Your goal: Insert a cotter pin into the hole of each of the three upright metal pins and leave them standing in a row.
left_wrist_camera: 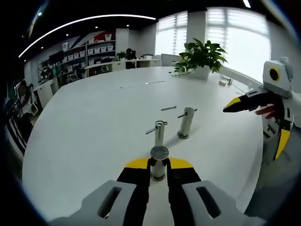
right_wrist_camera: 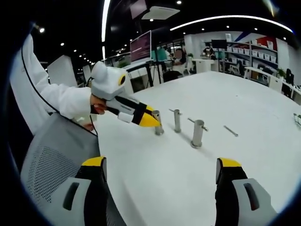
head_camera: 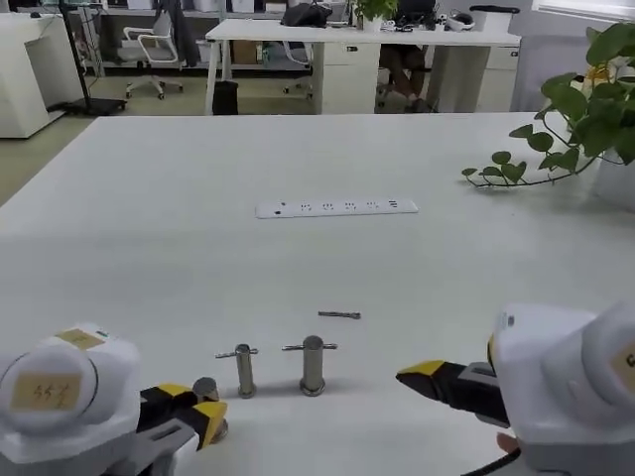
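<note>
Two tongs, three pins, three cotters

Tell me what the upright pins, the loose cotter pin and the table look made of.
Upright pins: look like bare metal, probably steel, dull grey with soft highlights along the shaft. Loose cotter pin: thin grey metal wire by its glint; too small to tell the finish. Table: matte white, likely laminate, no glare.

A white power strip lies on the table, leafy plant far right.
</note>
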A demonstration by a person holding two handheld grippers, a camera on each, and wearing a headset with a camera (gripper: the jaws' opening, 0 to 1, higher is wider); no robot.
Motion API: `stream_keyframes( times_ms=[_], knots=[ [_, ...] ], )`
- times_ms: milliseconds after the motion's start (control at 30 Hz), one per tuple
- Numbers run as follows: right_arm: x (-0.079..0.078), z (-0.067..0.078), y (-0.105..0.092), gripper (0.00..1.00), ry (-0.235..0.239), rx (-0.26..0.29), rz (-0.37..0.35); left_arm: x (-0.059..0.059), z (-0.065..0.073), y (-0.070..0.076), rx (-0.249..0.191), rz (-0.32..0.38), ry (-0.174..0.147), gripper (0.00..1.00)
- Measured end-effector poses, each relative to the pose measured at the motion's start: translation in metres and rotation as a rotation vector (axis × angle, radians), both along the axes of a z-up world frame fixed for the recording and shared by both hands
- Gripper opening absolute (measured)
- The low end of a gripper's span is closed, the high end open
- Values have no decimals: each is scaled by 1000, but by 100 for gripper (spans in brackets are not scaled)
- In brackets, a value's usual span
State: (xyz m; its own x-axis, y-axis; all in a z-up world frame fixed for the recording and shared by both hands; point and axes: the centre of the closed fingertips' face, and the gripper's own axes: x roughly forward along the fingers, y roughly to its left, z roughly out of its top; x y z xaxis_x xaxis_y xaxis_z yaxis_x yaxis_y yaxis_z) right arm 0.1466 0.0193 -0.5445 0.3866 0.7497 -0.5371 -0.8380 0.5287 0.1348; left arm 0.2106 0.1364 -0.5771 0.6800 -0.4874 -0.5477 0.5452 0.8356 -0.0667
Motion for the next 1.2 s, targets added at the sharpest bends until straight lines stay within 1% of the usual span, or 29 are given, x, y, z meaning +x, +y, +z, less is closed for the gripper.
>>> stream_keyframes(
  times_ms=[133, 333, 400, 433, 467, 500, 533, 567, 600, 633, 667, 700, 733, 767, 800, 867, 900, 933, 967, 1000, 1033, 1067, 1133, 1200],
  knots=[
    [3, 3, -3, 94, -5, 11, -15, 0, 0, 1, 8, 5, -4, 10],
    [2, 1, -4, 93, -2, 8, -14, -2, 0, 1, 15, -3, 5, 11],
    [1, 2, -3, 93, -1, 8, -10, -4, -1, 0, 17, -15, 12, 14],
    [2, 2, -2, 93, -2, 8, -9, -5, -2, 0, 29, -25, 12, 17],
    [1, 1, -2, 92, 0, 6, -3, -6, -3, -2, 29, -33, 19, 21],
    [1, 1, -2, 93, 2, 5, -2, -8, -4, -4, 28, -40, 29, 27],
    [0, 0, -2, 93, 4, 2, 1, -11, -5, -6, 43, -68, 26, 33],
    [-1, 0, -2, 93, 5, 0, 3, -12, -5, -6, 50, -77, 23, 39],
    [-2, -1, -2, 93, 7, -2, 5, -13, -5, -6, 58, -83, 17, 44],
    [-3, -1, -2, 93, 9, -3, 7, -13, -5, -7, 55, -85, 21, 48],
    [-3, -1, -2, 93, 10, -3, 8, -15, -5, -7, 35, -86, 43, 54],
    [-3, -1, -2, 93, 11, -3, 8, -15, -5, -6, 32, -86, 42, 59],
    [-2, -1, -2, 93, 11, -4, 7, -14, -3, -5, 48, -99, 13, 64],
    [-2, -1, -3, 93, 12, -5, 6, -15, -1, -4, 79, -130, -7, 72],
    [-2, -1, -3, 93, 12, -5, 6, -18, -1, -3, 84, -131, 3, 79],
    [-1, -1, -4, 93, 12, -5, 2, -25, -1, -4, 71, -159, 30, 93],
    [-1, -2, -4, 93, 13, -7, 2, -27, 1, -3, 56, -166, 40, 97],
    [-1, -2, -5, 93, 13, -8, 2, -28, 1, -3, 52, -170, 40, 99],
    [-1, -3, -6, 93, 14, -10, -2, -32, 5, -4, 49, -189, 43, 99],
    [-1, -3, -6, 93, 14, -10, -2, -32, 7, -4, 53, -202, 29, 99],
    [0, -2, -6, 93, 14, -9, -3, -35, 8, -4, 78, -246, 19, 99],
    [0, -2, -6, 93, 14, -10, -3, -38, 7, -3, 79, -248, 40, 99],
    [0, -2, -7, 93, 13, -16, -2, -41, 8, -5, 61, -262, 50, 99],
    [2, -2, -8, 93, 11, -24, -1, -43, 10, -7, 30, -263, 62, 99]
  ],
)
